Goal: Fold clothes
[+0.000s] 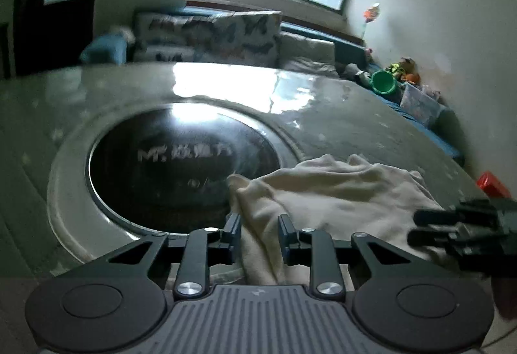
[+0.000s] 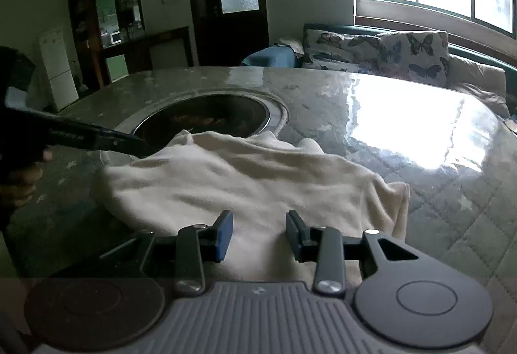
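The cream garment [image 2: 245, 182], soft and rumpled, lay heaped on my glossy marbled table [image 2: 404, 128] beside its round dark inset [image 2: 203, 121]. My left gripper [image 1: 259, 234] and right gripper [image 2: 258, 234] both stood apart over the fabric.

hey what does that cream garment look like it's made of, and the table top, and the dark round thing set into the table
Cream garment: looks like soft knit or fleece, matte and slightly fuzzy, lying in limp rumpled folds.
Table top: probably polished stone or a glossy marble-look surface, mottled grey, mirroring the window glare.
Round inset: seems to be dark glass, smooth and reflective with printed lettering, ringed by a pale, possibly metal, rim; likely a cooktop.
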Available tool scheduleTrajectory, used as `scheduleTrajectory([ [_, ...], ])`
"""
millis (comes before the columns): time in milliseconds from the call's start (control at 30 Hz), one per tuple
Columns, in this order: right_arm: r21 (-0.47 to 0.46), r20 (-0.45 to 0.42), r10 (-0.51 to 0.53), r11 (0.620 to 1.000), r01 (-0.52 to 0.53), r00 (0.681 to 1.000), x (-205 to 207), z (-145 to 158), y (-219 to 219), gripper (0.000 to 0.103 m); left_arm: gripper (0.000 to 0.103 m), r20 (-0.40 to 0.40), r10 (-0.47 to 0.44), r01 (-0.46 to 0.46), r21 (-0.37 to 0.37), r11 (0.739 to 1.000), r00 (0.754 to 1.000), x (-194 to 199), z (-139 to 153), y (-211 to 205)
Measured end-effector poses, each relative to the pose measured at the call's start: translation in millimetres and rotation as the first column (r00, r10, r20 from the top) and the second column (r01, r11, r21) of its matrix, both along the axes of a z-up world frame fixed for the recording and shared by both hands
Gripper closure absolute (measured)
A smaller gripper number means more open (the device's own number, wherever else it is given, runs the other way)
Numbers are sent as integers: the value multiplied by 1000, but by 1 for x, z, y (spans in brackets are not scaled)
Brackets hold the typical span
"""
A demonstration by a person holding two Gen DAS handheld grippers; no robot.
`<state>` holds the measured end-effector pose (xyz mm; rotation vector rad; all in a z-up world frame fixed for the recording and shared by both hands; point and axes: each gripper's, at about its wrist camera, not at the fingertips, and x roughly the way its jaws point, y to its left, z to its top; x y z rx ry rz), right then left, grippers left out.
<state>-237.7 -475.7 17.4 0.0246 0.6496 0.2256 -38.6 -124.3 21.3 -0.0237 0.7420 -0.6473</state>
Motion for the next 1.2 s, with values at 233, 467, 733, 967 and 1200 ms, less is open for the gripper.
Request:
scheduleTrajectory([
  [233, 1, 4, 4, 1000, -4, 1000, 0, -3, 1, 62, 79, -34, -15, 14, -8, 1000, 999, 5, -7, -4],
  [467, 2, 5, 5, 1000, -5, 1000, 1, -5, 2, 61, 81, -52, -26, 26, -1, 1000, 998, 9, -11, -11],
  [733, 1, 6, 4, 1000, -4, 1000, 1, -7, 4, 61, 100, 171, -49, 25, 140, 990, 984, -13, 4, -25],
  [967, -1, 7, 3, 1000, -3, 1000, 1, -7, 5, 61, 102, 247, -53, -18, 277, 961, 967, -15, -5, -32],
  [1200, -5, 6, 4, 1000, -4, 1000, 3, -8, 7, 59, 100, 165, -62, 49, 81, 995, 984, -14, 14, -31],
])
